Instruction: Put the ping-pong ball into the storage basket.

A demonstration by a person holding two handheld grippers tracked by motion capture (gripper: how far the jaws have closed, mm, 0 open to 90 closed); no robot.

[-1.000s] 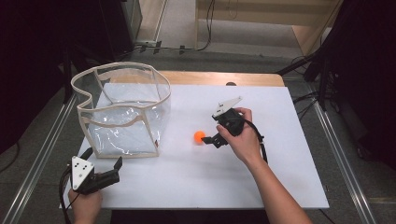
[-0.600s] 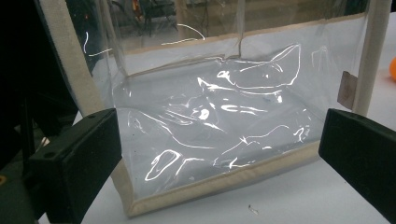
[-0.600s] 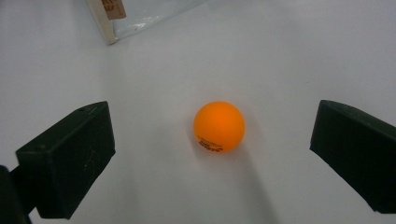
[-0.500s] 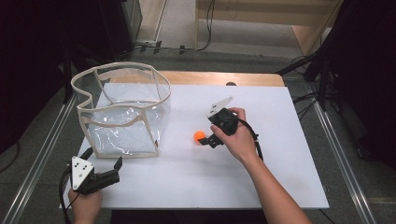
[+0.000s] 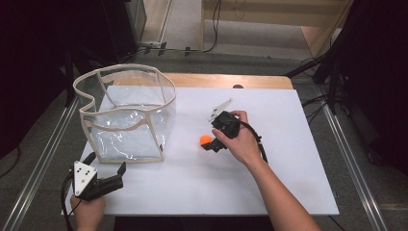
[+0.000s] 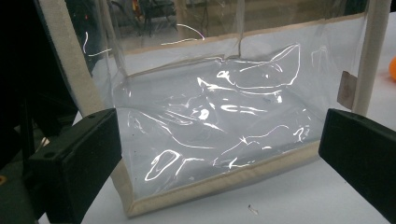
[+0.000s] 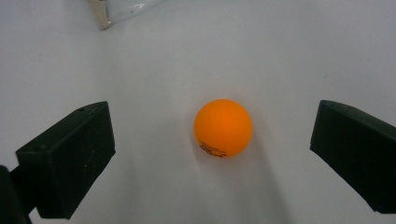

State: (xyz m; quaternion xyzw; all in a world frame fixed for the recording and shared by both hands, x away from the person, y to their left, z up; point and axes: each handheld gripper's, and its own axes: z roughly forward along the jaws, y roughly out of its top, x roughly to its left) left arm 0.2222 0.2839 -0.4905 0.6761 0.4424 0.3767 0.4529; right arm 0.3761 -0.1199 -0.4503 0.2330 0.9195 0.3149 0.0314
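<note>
An orange ball (image 5: pixel 206 139) lies on the white tabletop (image 5: pixel 279 192) to the right of a clear plastic bag with beige trim (image 5: pixel 127 115). My right gripper (image 5: pixel 212 143) hovers just right of the ball, open, angled down at it. In the right gripper view the ball (image 7: pixel 223 128) sits on the table between the two spread jaws of my right gripper (image 7: pixel 212 144), touching neither. My left gripper (image 5: pixel 106 163) is open at the table's front left corner, facing the bag. In the left gripper view the bag (image 6: pixel 210 116) stands close ahead of my left gripper (image 6: pixel 219 144), and the ball (image 6: pixel 392 69) peeks in at the right edge.
The bag stands upright with its mouth open at the back left of the table. A wooden strip (image 5: pixel 226 79) runs along the far edge. Metal rails (image 5: pixel 346 159) flank the table on both sides.
The right gripper has shifted slightly left, closer around the ball. The left gripper and the bag have not moved.
</note>
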